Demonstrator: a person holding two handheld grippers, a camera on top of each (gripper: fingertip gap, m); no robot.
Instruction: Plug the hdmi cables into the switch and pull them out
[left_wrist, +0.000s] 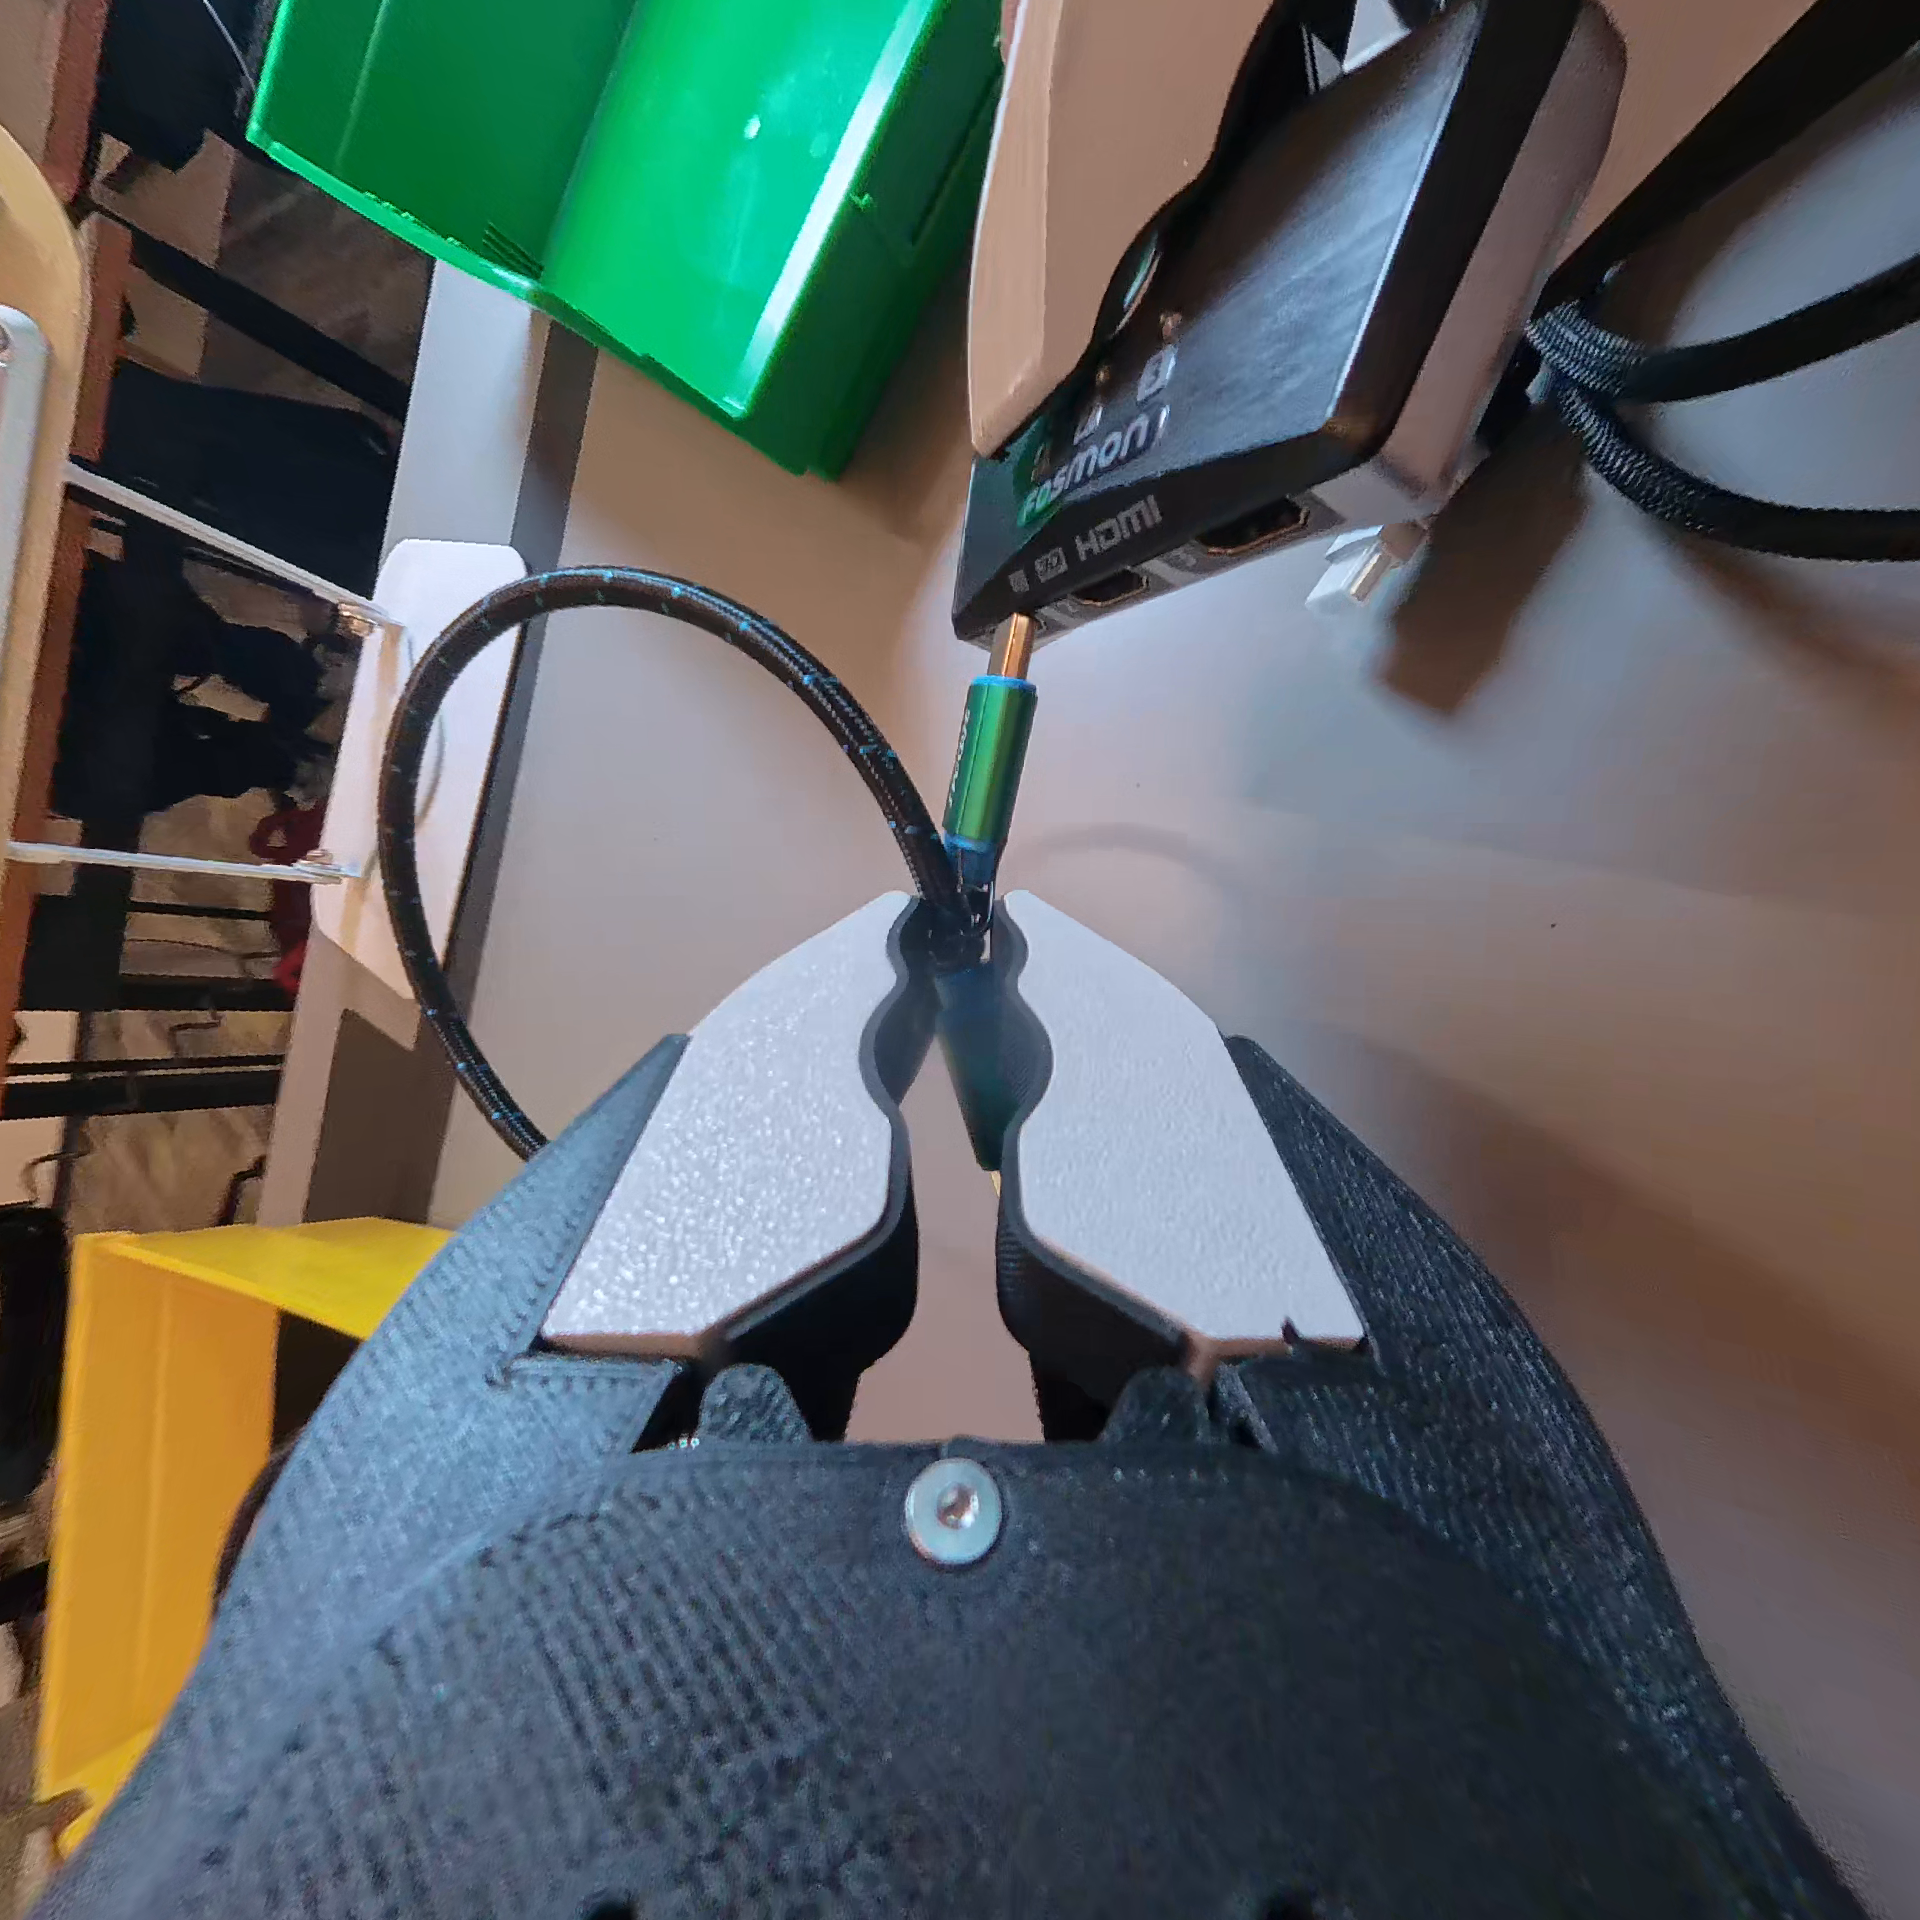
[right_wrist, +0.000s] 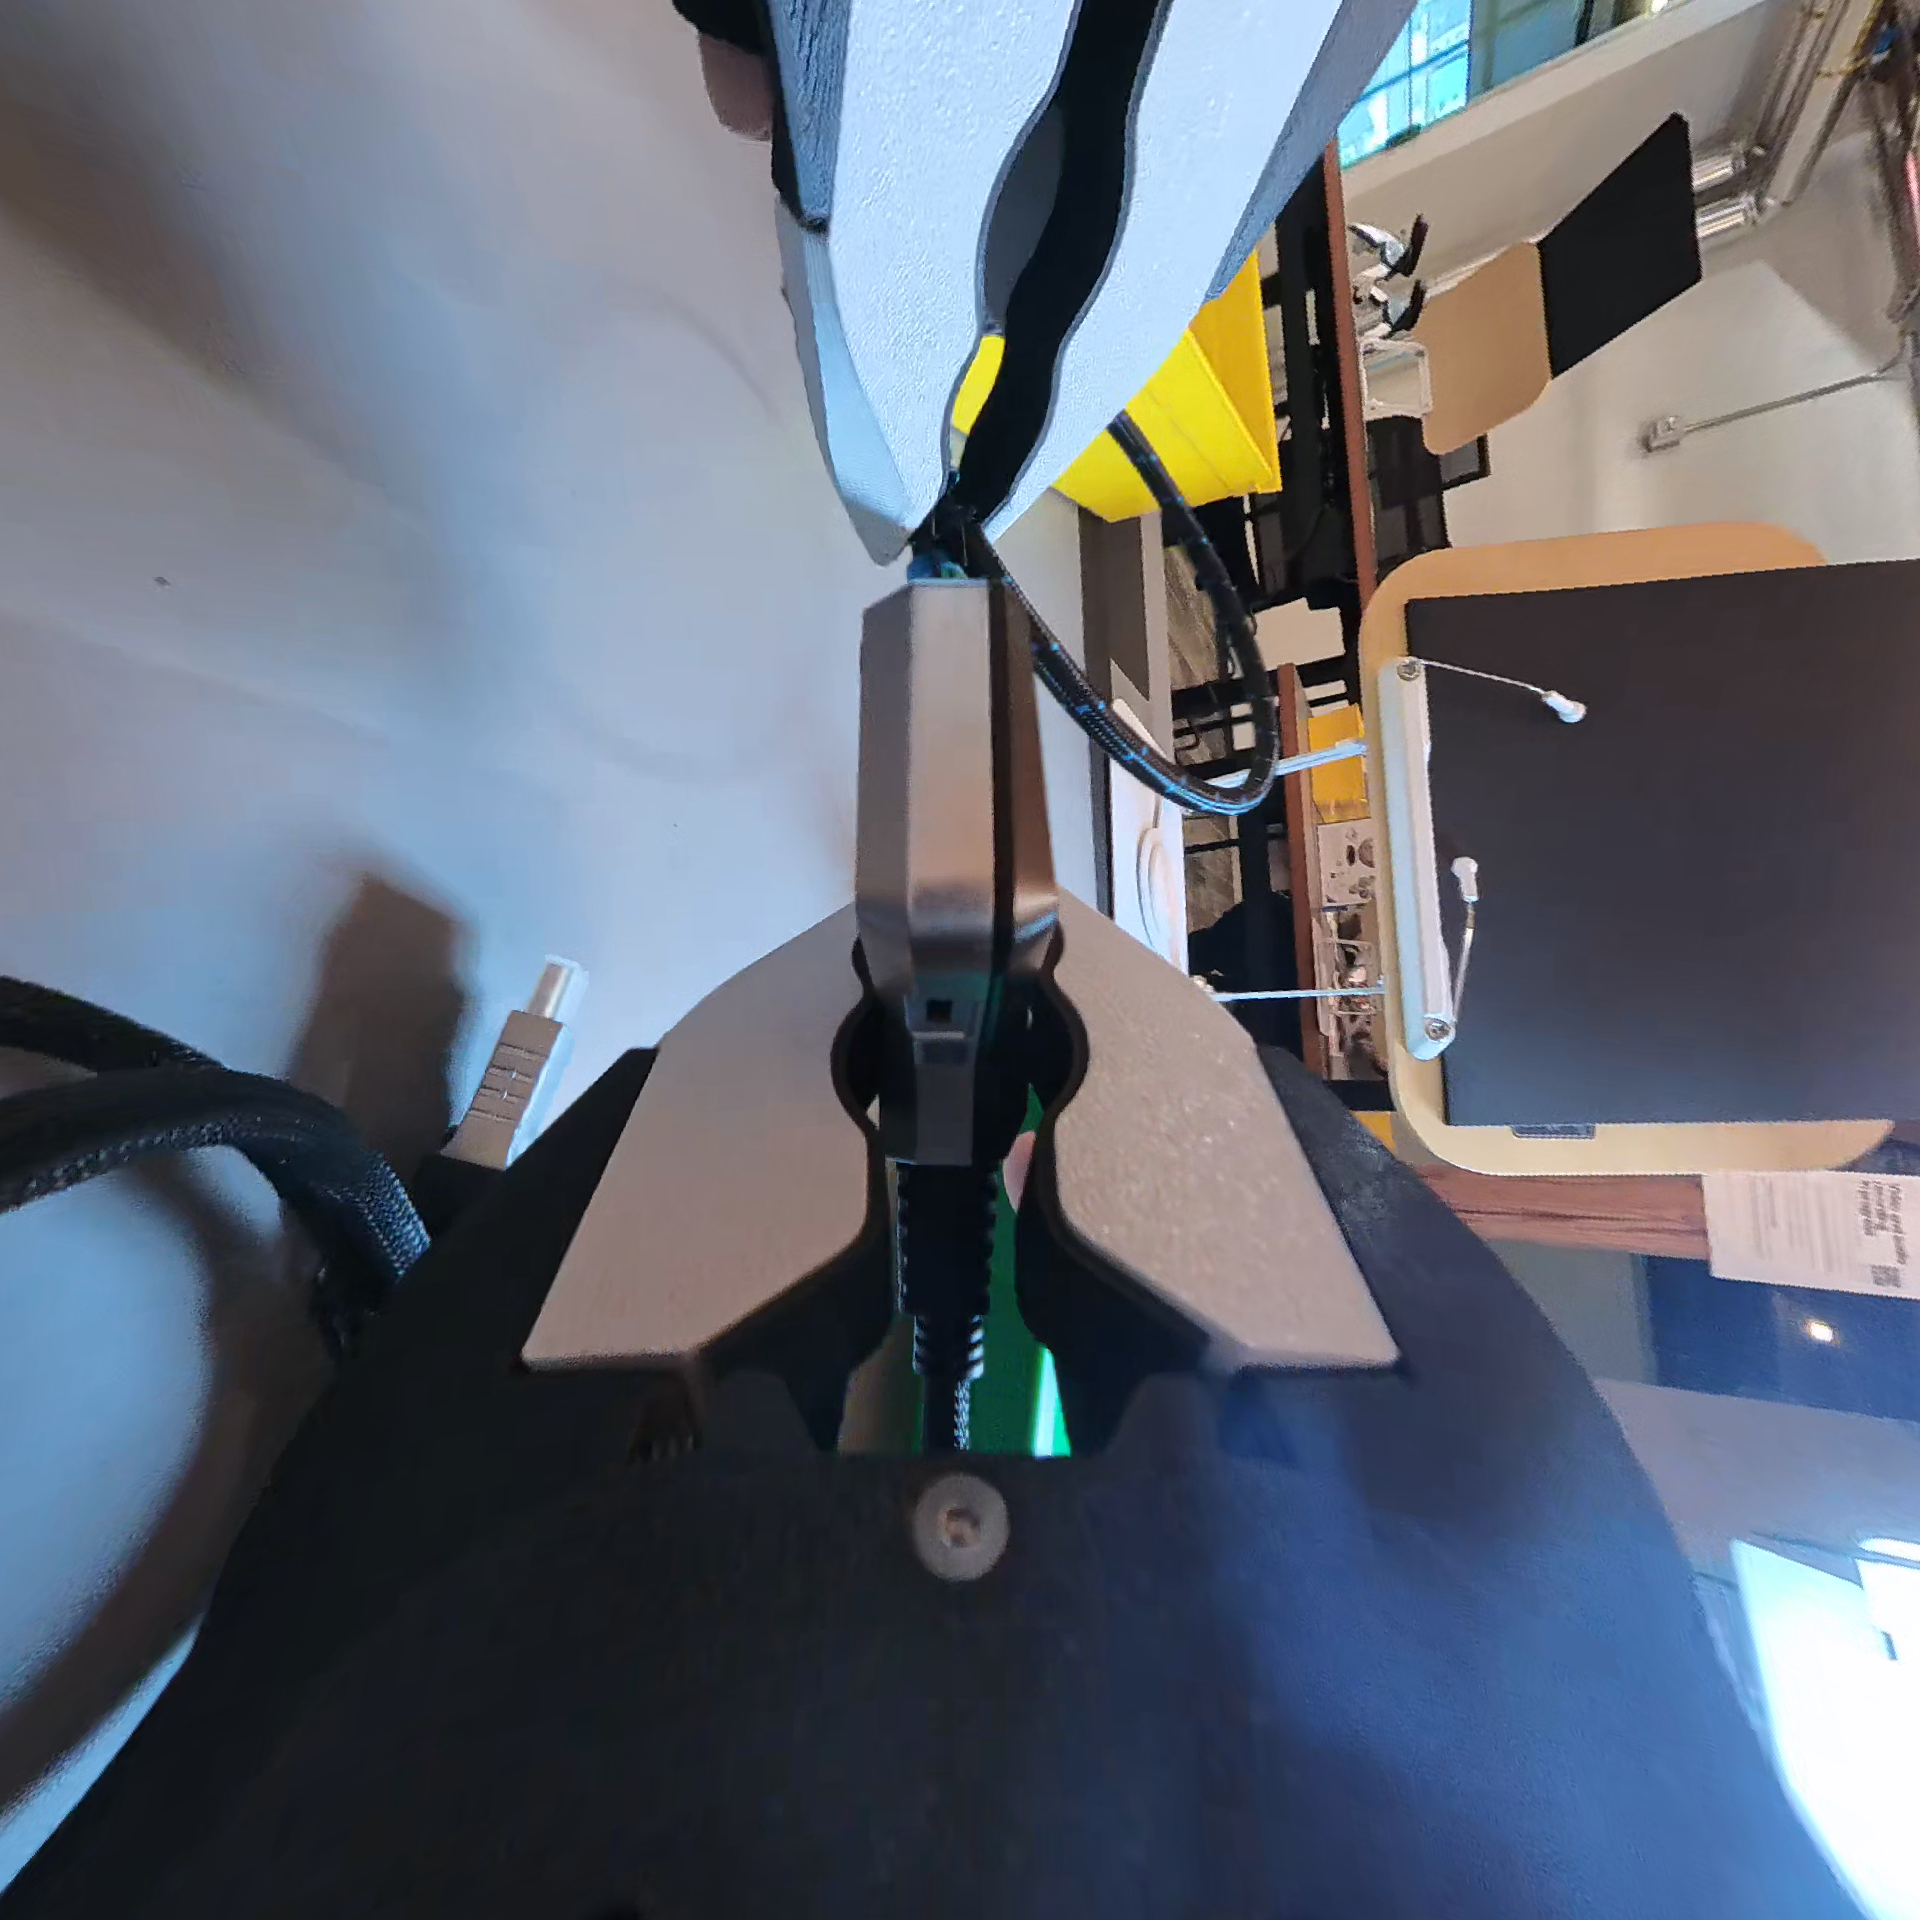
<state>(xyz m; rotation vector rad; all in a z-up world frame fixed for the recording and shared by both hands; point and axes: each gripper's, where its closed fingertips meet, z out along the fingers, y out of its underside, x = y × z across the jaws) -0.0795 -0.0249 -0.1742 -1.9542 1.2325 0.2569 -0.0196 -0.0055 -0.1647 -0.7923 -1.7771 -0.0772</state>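
The black HDMI switch (left_wrist: 1278, 343) hangs above the table, held between my right gripper's white fingers (left_wrist: 1023, 208). My left gripper (left_wrist: 961, 914) is shut on the black braided HDMI cable (left_wrist: 436, 748) just behind its green plug (left_wrist: 987, 758). The plug's gold tip (left_wrist: 1013, 644) meets the leftmost port on the switch's front edge, and most of the tip still shows. In the right wrist view my right gripper (right_wrist: 951, 935) is shut on the switch (right_wrist: 925, 779), seen edge-on. My left gripper (right_wrist: 940, 530) is just beyond it. A cable (right_wrist: 940, 1299) runs from the switch's rear between my fingers.
A green bin (left_wrist: 644, 187) lies at the back left and a yellow bin (left_wrist: 177, 1455) at the near left. Black braided cables (left_wrist: 1714, 457) and a white USB plug (left_wrist: 1361, 566) lie right of the switch. They also show in the right wrist view, the cables (right_wrist: 156, 1122) and the plug (right_wrist: 530, 1049). The tips of one gripper are about 7 cm away from the tips of the other.
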